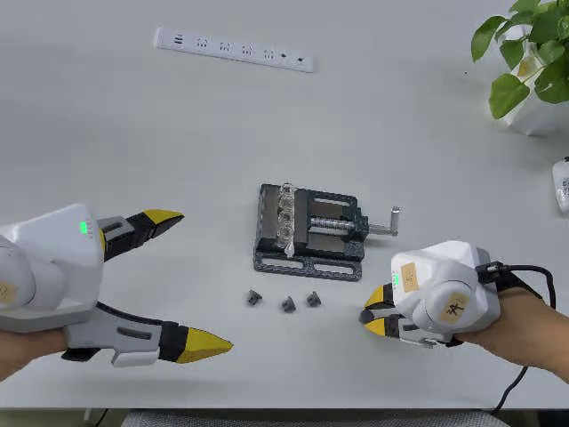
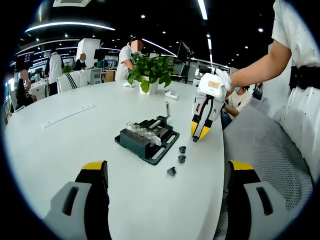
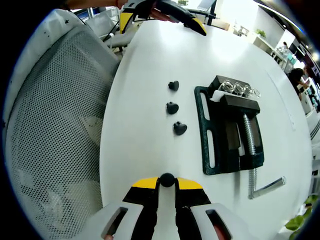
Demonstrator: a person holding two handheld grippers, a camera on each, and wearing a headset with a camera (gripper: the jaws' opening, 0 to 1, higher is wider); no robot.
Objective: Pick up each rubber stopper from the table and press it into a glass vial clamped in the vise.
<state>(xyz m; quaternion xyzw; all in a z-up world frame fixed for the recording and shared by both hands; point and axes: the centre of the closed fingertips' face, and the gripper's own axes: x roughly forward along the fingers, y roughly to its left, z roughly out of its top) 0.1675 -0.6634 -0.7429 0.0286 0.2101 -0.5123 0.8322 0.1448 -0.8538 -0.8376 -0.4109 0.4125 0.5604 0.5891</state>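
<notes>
A black vise [image 1: 309,233] in mid-table clamps a row of several clear glass vials [image 1: 286,218]. Three dark rubber stoppers [image 1: 288,305] lie in a loose row just in front of it. To their right, my right gripper [image 1: 373,314] hovers low, shut on a fourth rubber stopper [image 3: 167,178] pinched between its yellow tips. My left gripper [image 1: 187,279] is wide open at the left, holding nothing. The left gripper view has the vise [image 2: 147,137], the loose stoppers [image 2: 181,158] and the right gripper [image 2: 199,134] beyond them. In the right gripper view, vise [image 3: 230,130] and vials [image 3: 237,89] sit right of the stoppers [image 3: 172,107].
A white power strip [image 1: 233,49] lies at the far side of the table. A potted plant [image 1: 533,62] and a white object [image 1: 561,182] stand at the right edge. A mesh chair [image 3: 50,125] is beside the near table edge. People stand in the background.
</notes>
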